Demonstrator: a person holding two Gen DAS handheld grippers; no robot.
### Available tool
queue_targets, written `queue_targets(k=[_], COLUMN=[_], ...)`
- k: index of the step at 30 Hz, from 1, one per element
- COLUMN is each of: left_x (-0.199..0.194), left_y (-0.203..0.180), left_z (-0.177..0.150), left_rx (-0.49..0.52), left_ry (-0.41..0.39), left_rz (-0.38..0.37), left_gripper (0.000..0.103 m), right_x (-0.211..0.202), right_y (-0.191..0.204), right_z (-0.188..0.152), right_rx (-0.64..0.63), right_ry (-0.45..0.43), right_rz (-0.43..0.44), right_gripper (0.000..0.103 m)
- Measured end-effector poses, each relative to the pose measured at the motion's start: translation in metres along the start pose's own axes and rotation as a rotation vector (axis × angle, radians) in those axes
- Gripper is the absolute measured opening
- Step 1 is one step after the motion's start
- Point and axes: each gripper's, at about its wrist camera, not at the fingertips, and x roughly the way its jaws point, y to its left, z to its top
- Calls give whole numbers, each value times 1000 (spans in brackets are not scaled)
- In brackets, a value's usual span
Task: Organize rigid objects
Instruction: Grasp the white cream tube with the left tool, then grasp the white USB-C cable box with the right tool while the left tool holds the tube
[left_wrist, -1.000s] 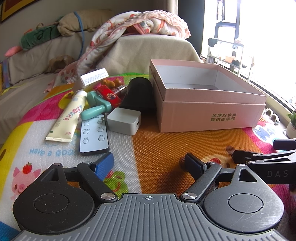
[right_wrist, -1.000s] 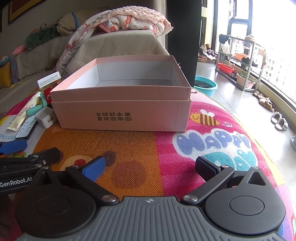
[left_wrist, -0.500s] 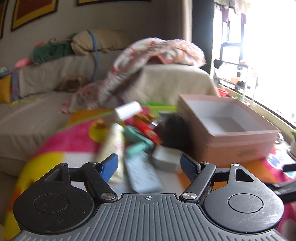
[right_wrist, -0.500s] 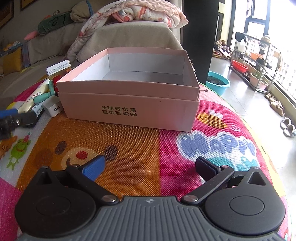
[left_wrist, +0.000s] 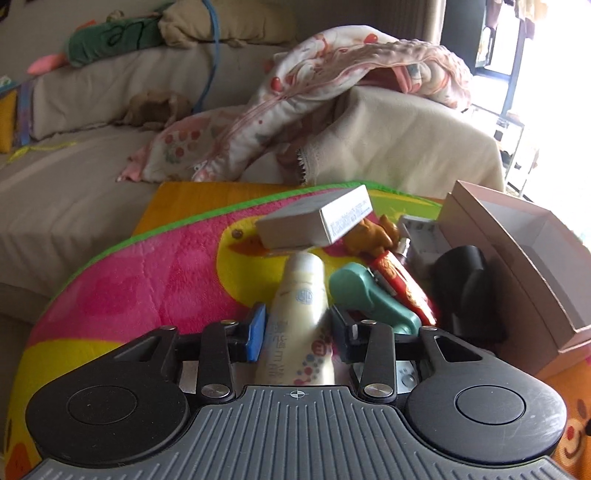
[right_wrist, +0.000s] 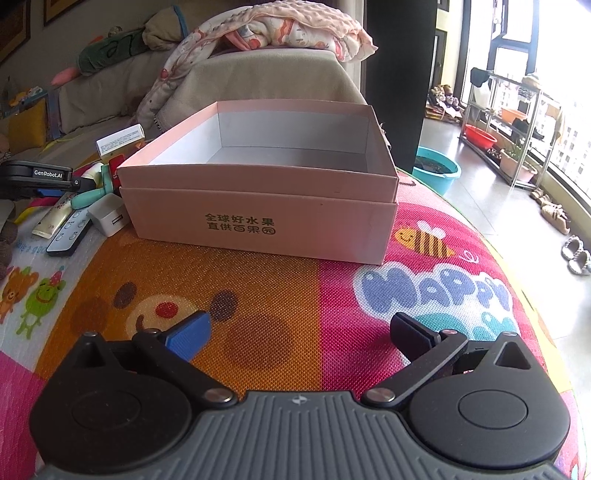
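A cream tube (left_wrist: 301, 314) lies on the colourful mat among a pile of objects: a white carton (left_wrist: 317, 221), a teal handle (left_wrist: 373, 299), a red pack (left_wrist: 400, 280), a black object (left_wrist: 465, 288). My left gripper (left_wrist: 297, 328) is down over the tube with its jaws on either side of it; I cannot tell if the pads press it. The open pink box (right_wrist: 258, 184) stands to the right, empty inside. My right gripper (right_wrist: 299, 330) is open and empty over the mat in front of the box. The left gripper also shows in the right wrist view (right_wrist: 55, 182).
A white charger (right_wrist: 109, 219) and a grey remote (right_wrist: 68, 236) lie left of the box. A sofa with a blanket (left_wrist: 332, 96) stands behind the mat. A teal basin (right_wrist: 437, 168) and shelves are on the floor at the right.
My left gripper has moved forward and left to the pile, and its jaws have narrowed around the cream tube. My right gripper has stayed open and shifted slightly.
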Motion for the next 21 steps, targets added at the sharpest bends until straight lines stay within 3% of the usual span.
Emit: queue_targets(k=[2,5,8,11,14,17,21], left_x=[-13,-41,-69,-80,-79,-79,-75], left_y=[0,-4,-1,6,9,12,22], left_z=[-10,-35,-59,-72,-72,-73,-73], left_rx=[-8,23,21,-12,-35,-51,-112], left_ry=[-6,-15,-25,-46,-53,-58,-54], left_rz=[-52,-92,-120,-149,-165,-193,-246], left_gripper=[41,41,40,40,40,40,39], right_x=[-2,-9,-15,-7,22,67,124], right_y=[8,25,45,83,130,173,215], right_z=[5,23,52,96,143,184,214], right_rx=[-59,-130,-188,-279,-352,-376,-418], right_ry=[-25,-94,-140,-165,-152,-61,-35], right_rz=[30,54,131,203,265,318,213], right_gripper=[92,92,92,92,92,92,92])
